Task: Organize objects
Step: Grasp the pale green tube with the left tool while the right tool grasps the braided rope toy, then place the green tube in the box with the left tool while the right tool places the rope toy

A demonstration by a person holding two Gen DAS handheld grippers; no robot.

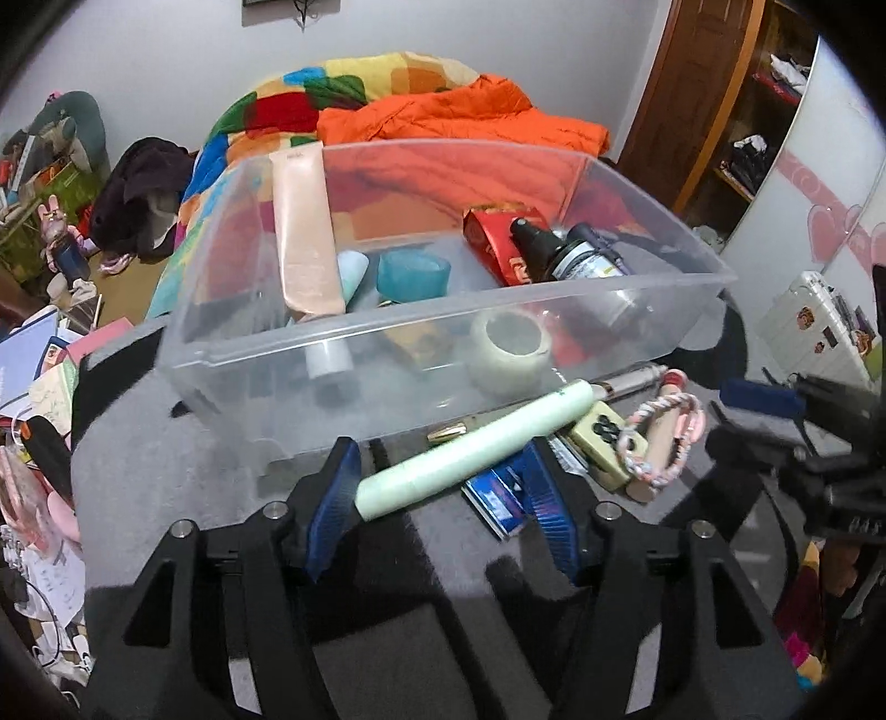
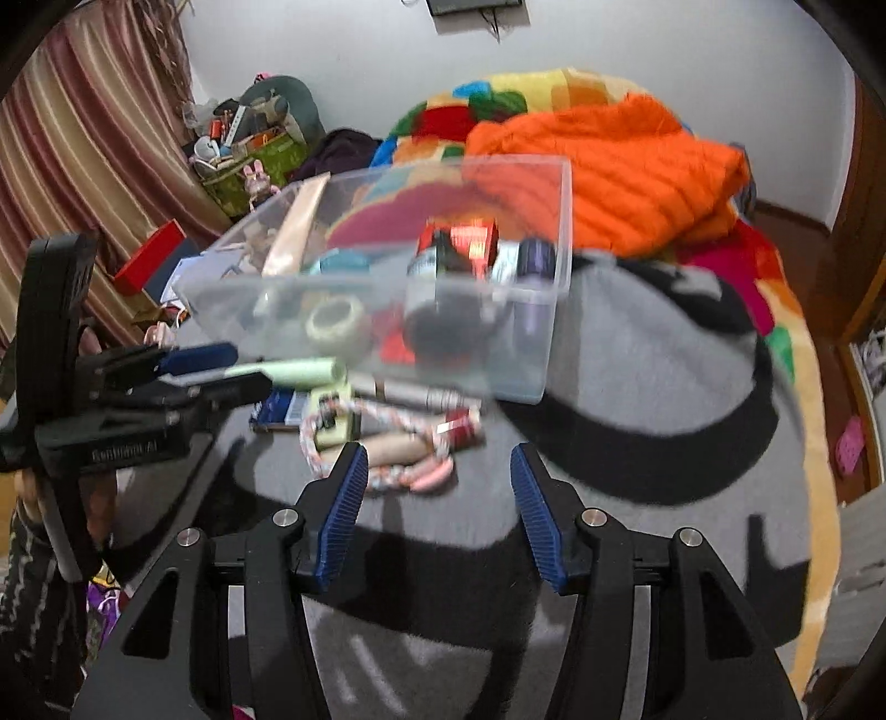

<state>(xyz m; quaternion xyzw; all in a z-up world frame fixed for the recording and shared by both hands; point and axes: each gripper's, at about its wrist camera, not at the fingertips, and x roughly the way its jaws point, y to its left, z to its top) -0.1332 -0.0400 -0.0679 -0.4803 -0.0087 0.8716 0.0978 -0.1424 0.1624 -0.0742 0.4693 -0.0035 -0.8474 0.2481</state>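
Pale wall (image 2: 637,39) rises behind the bed (image 1: 387,83); striped curtain (image 2: 94,138) hangs left of the bed. A wooden wardrobe (image 1: 714,99) stands right of it.

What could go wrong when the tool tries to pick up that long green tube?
1. The left tool straddles the long pale green tube near one end, so it might tip when lifted.
2. The tube lies across a blue flat packet and a gold-tipped pen; closing could pinch those too.
3. The clear plastic bin sits right behind, so a lifted tube could knock its wall.
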